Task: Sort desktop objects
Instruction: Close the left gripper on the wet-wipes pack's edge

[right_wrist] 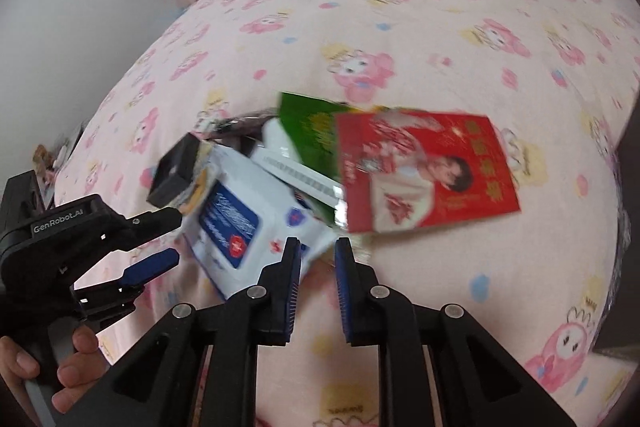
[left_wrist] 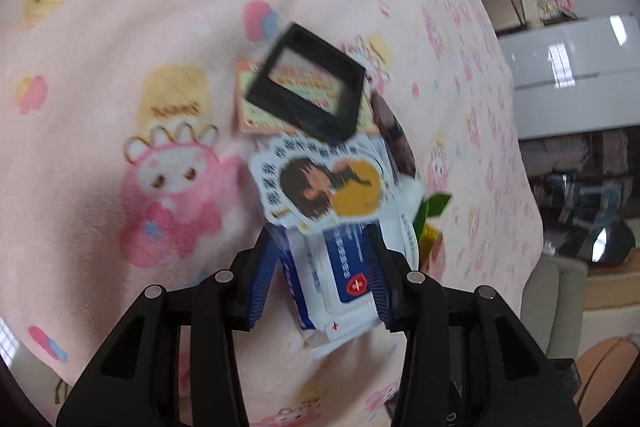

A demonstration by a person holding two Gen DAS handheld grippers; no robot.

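A white and blue wipes pack (left_wrist: pixel 340 267) is clamped across its width between the blue pads of my left gripper (left_wrist: pixel 320 231). On it rest a white sticker card (left_wrist: pixel 324 183) and a black square frame (left_wrist: pixel 308 83), with an orange card (left_wrist: pixel 256 111) under the frame. In the right wrist view the left gripper (right_wrist: pixel 178 237) holds the pack (right_wrist: pixel 240 223) from the left, tilted. My right gripper (right_wrist: pixel 318 243) stands nearly closed, the pack's near corner between its fingertips. A red card (right_wrist: pixel 428 167) and a green packet (right_wrist: pixel 308 123) lie over the pile's far side.
A pink cartoon-print blanket (right_wrist: pixel 440 27) covers the whole surface. A white ridged item (right_wrist: pixel 296 167) and a dark packet (right_wrist: pixel 240 125) lie in the pile. A person's hand (right_wrist: pixel 72 359) grips the left tool. A white cabinet (left_wrist: pixel 572 59) stands past the blanket's right edge.
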